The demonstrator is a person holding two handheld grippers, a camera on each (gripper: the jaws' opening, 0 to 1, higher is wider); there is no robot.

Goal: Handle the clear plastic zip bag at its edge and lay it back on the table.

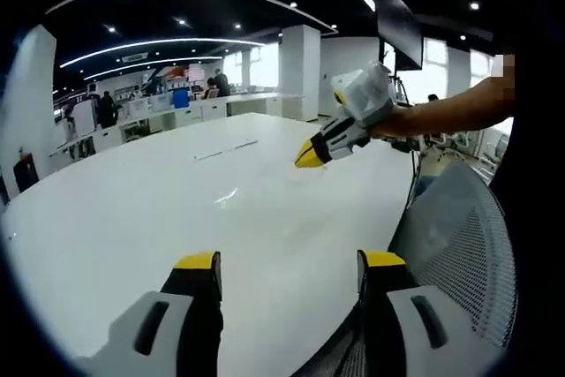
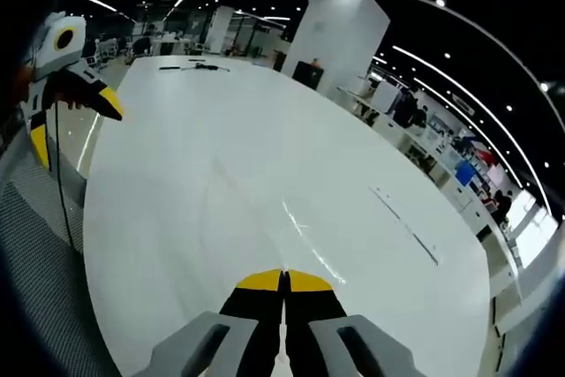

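White table carries the clear zip bag, lying flat, seemingly laid back already; left gripper spread wide, right gripper pinched together on nothing; withdrawal remains

1. No text, label, brand, number or sign can be read in the left gripper view; the white table carries no print, and the far desks and panels at the back are too small and blurred to show lettering.
2. Nothing can be read in the right gripper view either; the dark screen by the pillar and the coloured boards at the right are too blurred.
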